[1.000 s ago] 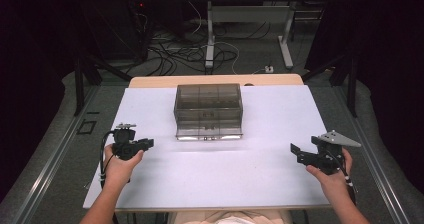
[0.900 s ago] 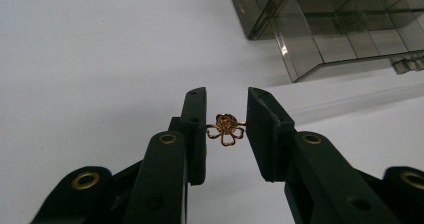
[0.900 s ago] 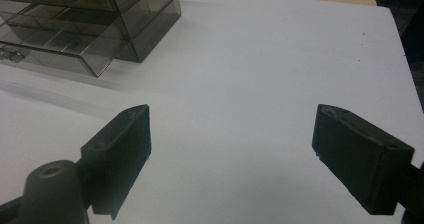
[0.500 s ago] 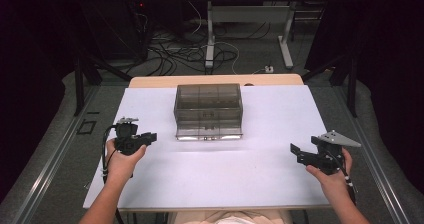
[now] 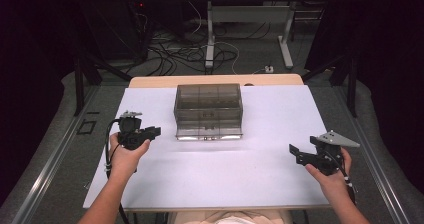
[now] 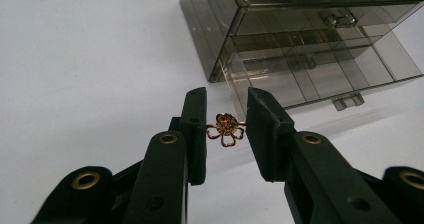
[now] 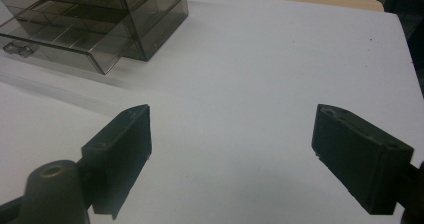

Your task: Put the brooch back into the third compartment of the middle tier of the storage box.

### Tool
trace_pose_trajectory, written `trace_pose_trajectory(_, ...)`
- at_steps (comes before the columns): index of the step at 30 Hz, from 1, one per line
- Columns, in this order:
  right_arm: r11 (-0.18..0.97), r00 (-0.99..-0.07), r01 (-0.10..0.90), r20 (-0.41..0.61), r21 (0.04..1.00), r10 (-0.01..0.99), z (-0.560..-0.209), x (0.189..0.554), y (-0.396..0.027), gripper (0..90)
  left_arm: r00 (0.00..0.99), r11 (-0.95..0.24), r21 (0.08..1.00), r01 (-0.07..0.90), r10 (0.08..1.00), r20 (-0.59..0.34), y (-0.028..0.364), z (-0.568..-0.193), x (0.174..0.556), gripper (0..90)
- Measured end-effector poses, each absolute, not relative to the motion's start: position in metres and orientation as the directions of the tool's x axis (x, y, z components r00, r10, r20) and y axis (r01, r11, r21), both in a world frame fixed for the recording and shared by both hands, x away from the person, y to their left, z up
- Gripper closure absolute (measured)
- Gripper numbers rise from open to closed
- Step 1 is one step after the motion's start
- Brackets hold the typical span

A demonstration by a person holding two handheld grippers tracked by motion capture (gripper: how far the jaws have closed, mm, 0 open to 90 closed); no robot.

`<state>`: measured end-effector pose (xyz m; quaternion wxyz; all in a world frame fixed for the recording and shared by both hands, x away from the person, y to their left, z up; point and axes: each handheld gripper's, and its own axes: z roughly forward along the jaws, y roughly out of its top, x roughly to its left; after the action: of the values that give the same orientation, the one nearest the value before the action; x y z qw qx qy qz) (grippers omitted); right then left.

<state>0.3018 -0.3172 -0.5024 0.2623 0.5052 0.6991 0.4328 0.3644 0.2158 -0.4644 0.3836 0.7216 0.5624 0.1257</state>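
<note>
Gold flower ornament (image 6: 226,129) pinched between left gripper (image 6: 226,126) fingers (image 6: 196,129), above table.

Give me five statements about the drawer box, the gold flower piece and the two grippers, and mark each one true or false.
1. The left gripper holds the gold flower piece between its jaws. True.
2. The right gripper holds something. False: its jaws stand wide open, empty.
3. The bottom drawer of the drawer box is pulled out. True.
4. The box is opaque white. False: smoky, see-through.
5. The box stands on the white table. True.
</note>
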Motion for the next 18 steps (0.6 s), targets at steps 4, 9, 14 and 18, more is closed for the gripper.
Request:
trace_pose_trajectory(4,0.137,-0.375,0.478,0.060,0.868,0.925,-0.502,0.300,-0.315,16.0,0.344,-0.075,0.698,0.712,0.904,-0.253,0.212,-0.461,0.366,70.6)
trace_pose_trajectory(9,0.134,-0.376,0.485,0.068,0.864,0.924,-0.502,0.300,-0.314,15.8,0.359,-0.087,0.698,0.711,0.898,-0.253,0.206,-0.458,0.368,70.6)
trace_pose_trajectory(14,0.134,-0.373,0.486,0.065,0.864,0.926,-0.502,0.300,-0.316,15.4,0.371,-0.093,0.706,0.702,0.894,-0.251,0.199,-0.455,0.369,70.6)
trace_pose_trajectory(18,0.134,-0.371,0.481,0.062,0.867,0.927,-0.502,0.300,-0.317,15.5,0.385,-0.101,0.712,0.695,0.888,-0.251,0.192,-0.453,0.371,70.6)
